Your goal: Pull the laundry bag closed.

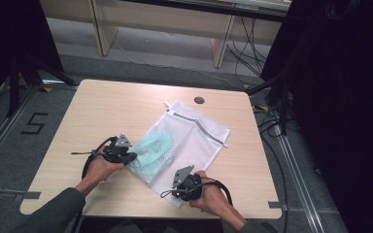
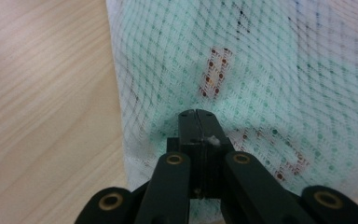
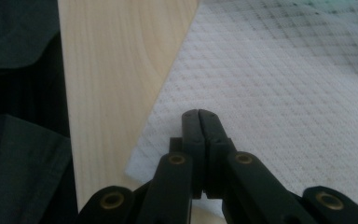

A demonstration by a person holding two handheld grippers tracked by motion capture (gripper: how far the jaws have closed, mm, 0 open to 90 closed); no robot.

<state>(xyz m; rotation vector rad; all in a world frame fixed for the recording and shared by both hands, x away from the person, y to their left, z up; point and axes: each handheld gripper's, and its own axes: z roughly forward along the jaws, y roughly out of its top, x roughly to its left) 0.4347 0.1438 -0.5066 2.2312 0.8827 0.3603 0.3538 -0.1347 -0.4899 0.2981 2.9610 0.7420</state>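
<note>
So there's a white mesh laundry bag [image 1: 189, 141] lying flat on a light wooden table [image 1: 107, 109], tilted diagonally, with its grey zipper [image 1: 209, 130] running along the far end. Something mint green [image 1: 154, 148] with small reddish dots sits inside the bag, toward its left side.

The left gripper [image 1: 130, 158] is at the bag's left edge, right where the green stuff bulges. In the left gripper view its jaws are pressed together with the mesh [image 2: 242, 70] bunched around the tips, so it looks clamped on the bag's edge [image 2: 128, 154].

The right gripper [image 1: 180, 178] is down at the bag's near corner, close to the table's front edge. In the right gripper view the jaws are closed tight over the white corner [image 3: 142, 163], apparently pinching the fabric [image 3: 279, 107]. A dark sleeve [image 3: 18, 163] shows off to the side there.

Both hands [image 1: 99, 167] come in from the bottom, one per gripper.
</note>
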